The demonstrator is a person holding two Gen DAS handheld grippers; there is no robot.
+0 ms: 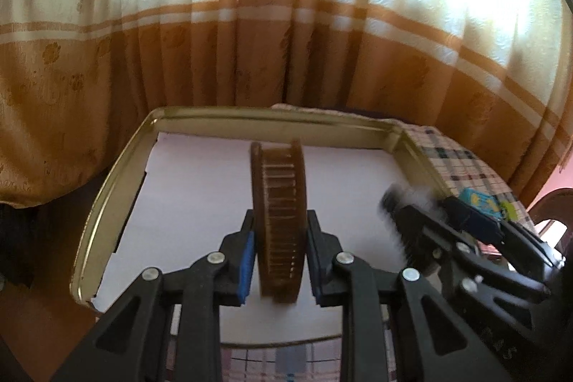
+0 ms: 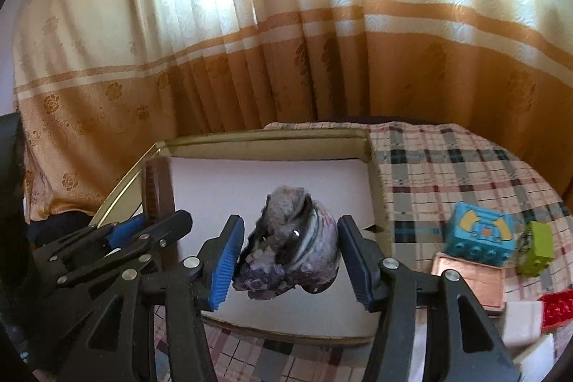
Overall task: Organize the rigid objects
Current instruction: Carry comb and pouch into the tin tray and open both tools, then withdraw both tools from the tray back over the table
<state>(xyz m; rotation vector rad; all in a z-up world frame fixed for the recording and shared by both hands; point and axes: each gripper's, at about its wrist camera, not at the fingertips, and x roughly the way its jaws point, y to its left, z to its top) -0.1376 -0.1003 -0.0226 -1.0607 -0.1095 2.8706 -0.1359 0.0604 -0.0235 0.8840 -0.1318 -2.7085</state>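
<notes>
- Left tongs clamped narrow on brown ribbed wheel, held on edge over tray for placing.
- Right tongs parted around purple rock; right pad clear, left contact uncertain.

**What stays out of sight**

The brown ribbed disc hides part of the tray floor behind it, and its lower rim smears into blur. The right gripper is streaked in the left wrist view, so whatever it carries cannot be made out there. On the checked cloth, the red block is cut off at the picture's edge. The grey-purple lump is too mottled to name.
</notes>
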